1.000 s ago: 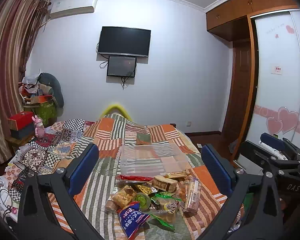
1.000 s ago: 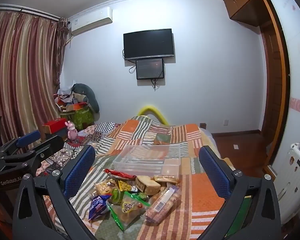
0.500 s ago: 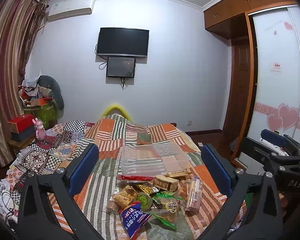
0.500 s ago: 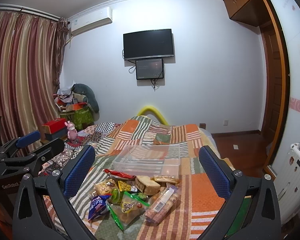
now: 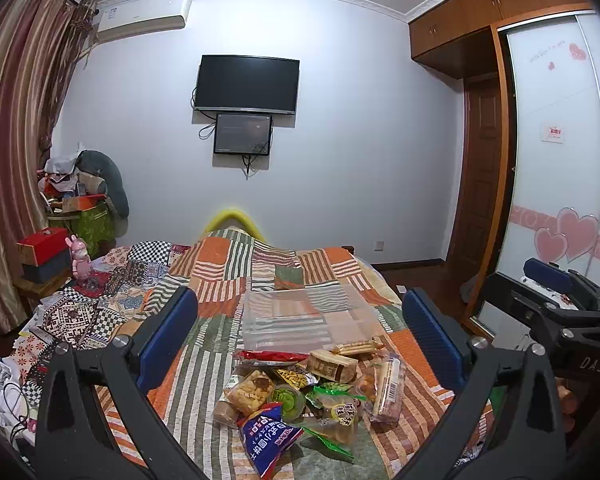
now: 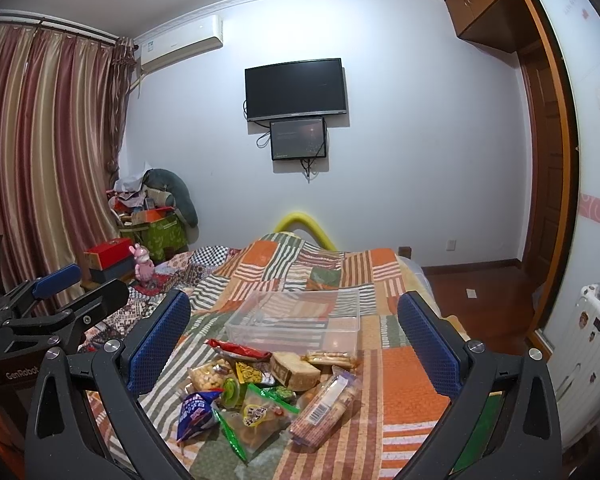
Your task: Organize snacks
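A pile of packaged snacks point(image 5: 308, 392) lies on the patchwork bedspread, with a blue bag point(image 5: 268, 440) nearest me and a long biscuit pack point(image 5: 388, 384) on its right. The pile also shows in the right wrist view point(image 6: 268, 392). Behind it stands an empty clear plastic box point(image 5: 308, 320), also seen in the right wrist view point(image 6: 296, 320). My left gripper point(image 5: 300, 344) is open and empty above the pile. My right gripper point(image 6: 294, 344) is open and empty above it too. Each gripper shows at the edge of the other's view.
The bed point(image 5: 228, 272) with striped orange and green patchwork fills the middle. A cluttered side table with a red box point(image 5: 40, 246) and pink toy point(image 5: 80, 256) stands left by the curtains. A wardrobe point(image 5: 560, 200) and a door are right. A TV point(image 5: 246, 84) hangs on the far wall.
Both grippers stay open and empty. The left wrist view has shifted very slightly; the snacks and box have not moved.
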`<state>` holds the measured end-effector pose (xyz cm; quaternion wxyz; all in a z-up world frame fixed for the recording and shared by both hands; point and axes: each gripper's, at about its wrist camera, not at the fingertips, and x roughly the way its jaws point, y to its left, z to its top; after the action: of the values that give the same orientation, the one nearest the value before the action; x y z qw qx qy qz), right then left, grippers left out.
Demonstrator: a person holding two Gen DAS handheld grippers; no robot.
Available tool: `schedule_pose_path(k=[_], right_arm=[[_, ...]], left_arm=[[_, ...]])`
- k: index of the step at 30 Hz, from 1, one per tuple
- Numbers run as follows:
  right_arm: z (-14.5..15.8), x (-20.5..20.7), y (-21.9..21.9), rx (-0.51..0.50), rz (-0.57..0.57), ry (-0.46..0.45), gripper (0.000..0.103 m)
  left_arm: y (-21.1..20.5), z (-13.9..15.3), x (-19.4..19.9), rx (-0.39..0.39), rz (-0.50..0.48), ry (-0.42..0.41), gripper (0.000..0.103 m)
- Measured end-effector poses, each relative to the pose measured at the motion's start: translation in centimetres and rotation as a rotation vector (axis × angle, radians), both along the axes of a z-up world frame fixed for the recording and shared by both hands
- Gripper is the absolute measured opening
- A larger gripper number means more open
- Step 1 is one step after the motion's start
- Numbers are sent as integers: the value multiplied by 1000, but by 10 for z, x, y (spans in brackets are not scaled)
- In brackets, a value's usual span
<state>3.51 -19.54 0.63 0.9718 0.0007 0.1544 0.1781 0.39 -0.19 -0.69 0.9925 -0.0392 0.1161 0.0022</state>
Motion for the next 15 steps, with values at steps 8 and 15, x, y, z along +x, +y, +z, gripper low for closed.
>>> schedule_pose_path(k=[8,15], right_arm=[[1,-1,-1,7,2,-2,103],[1,-1,-1,9,1,-2,103]], left_arm=[[0,1,-2,6,2,-5,103],[-1,1,-2,7,2,-6,103]])
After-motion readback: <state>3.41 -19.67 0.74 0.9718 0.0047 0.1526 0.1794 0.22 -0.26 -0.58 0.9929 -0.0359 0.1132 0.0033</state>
